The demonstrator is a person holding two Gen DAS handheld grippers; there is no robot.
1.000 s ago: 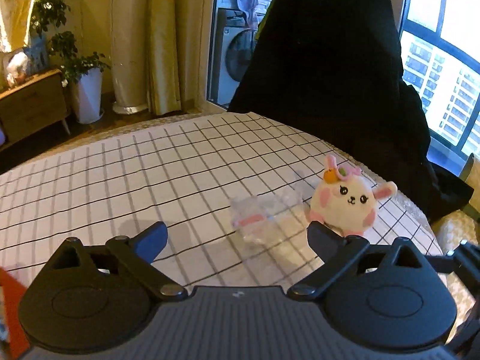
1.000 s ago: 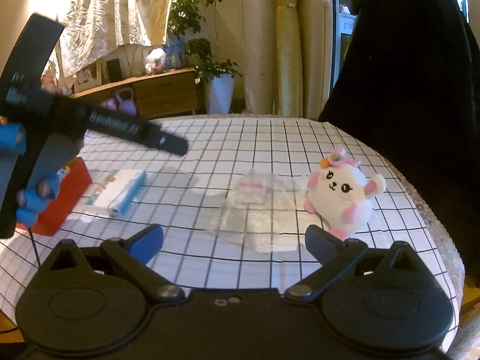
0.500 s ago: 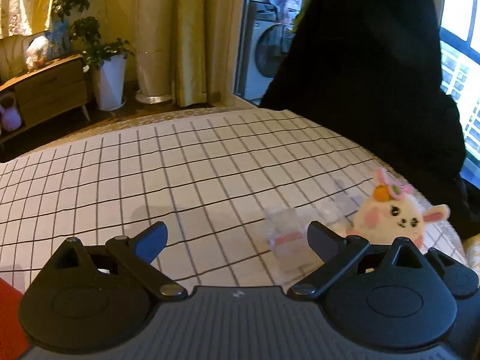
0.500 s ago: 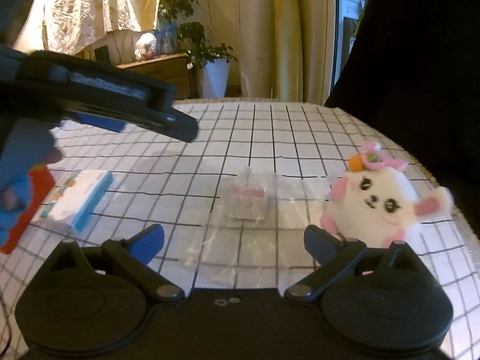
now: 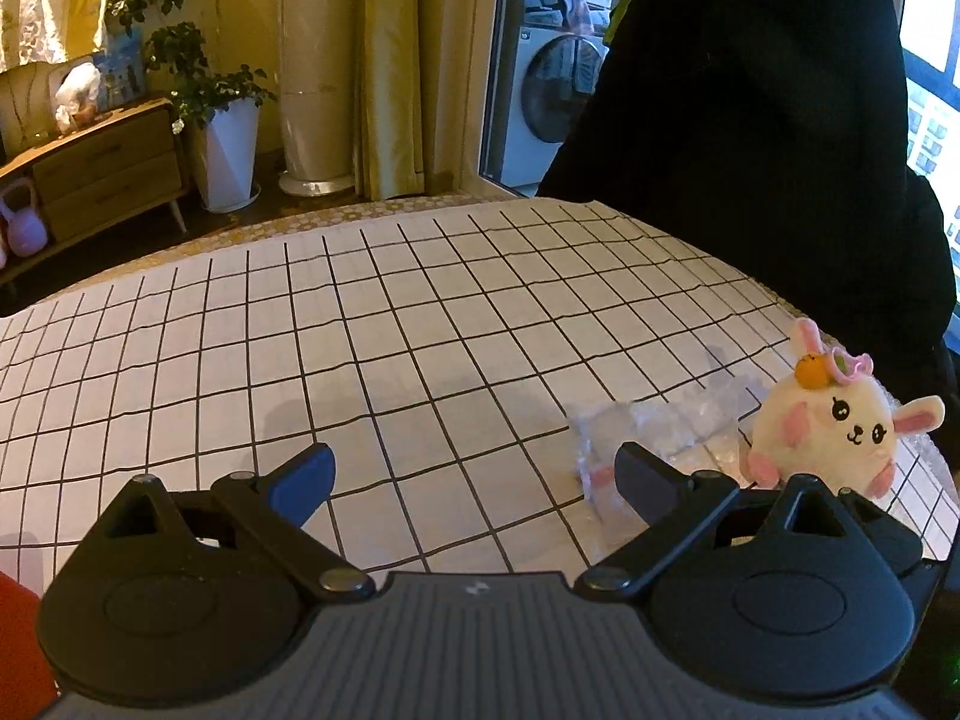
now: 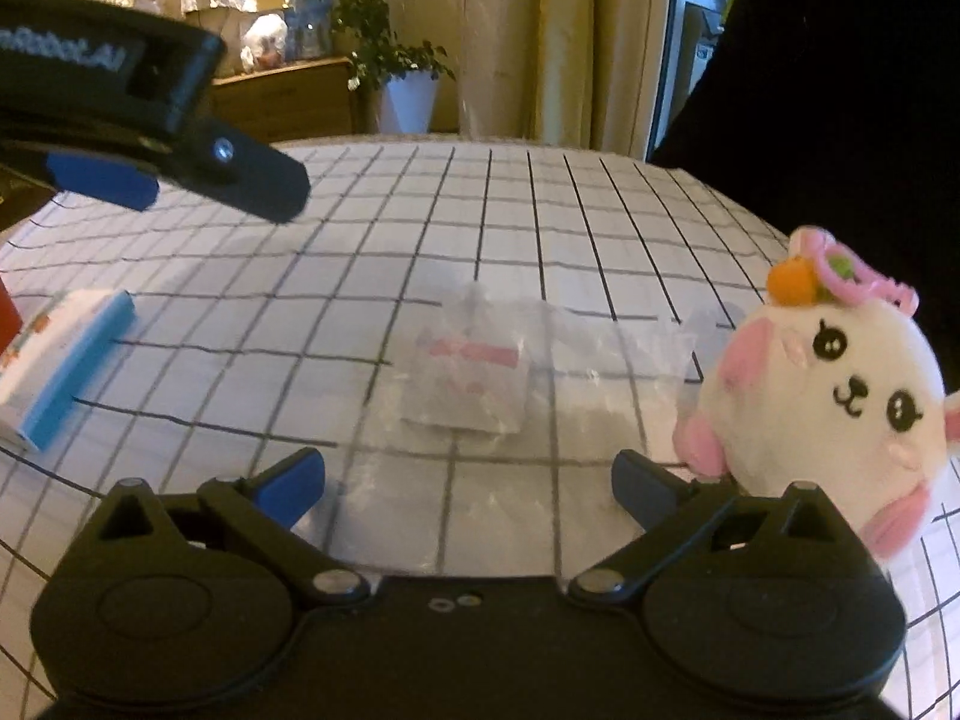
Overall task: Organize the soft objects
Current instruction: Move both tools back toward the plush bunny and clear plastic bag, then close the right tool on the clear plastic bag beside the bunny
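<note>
A white plush bunny (image 6: 828,384) with pink ears and an orange ornament sits at the right of the grid-patterned table; it also shows in the left wrist view (image 5: 834,426). A clear plastic bag (image 6: 474,384) holding a small white-and-pink item lies left of it, also in the left wrist view (image 5: 654,432). My right gripper (image 6: 468,480) is open and empty, just in front of the bag. My left gripper (image 5: 474,477) is open and empty, left of the bag; its finger (image 6: 240,171) crosses the upper left of the right wrist view.
A white-and-blue packet (image 6: 66,360) lies at the table's left, with a red object (image 5: 18,642) beside it. A person in black (image 5: 750,120) stands behind the table's far right edge. A wooden cabinet (image 5: 102,168) and potted plant (image 5: 222,120) stand beyond the table.
My right gripper has moved forward, closer to the bag and bunny. My left gripper has swung left, so the bag and bunny now sit further right in its view.
</note>
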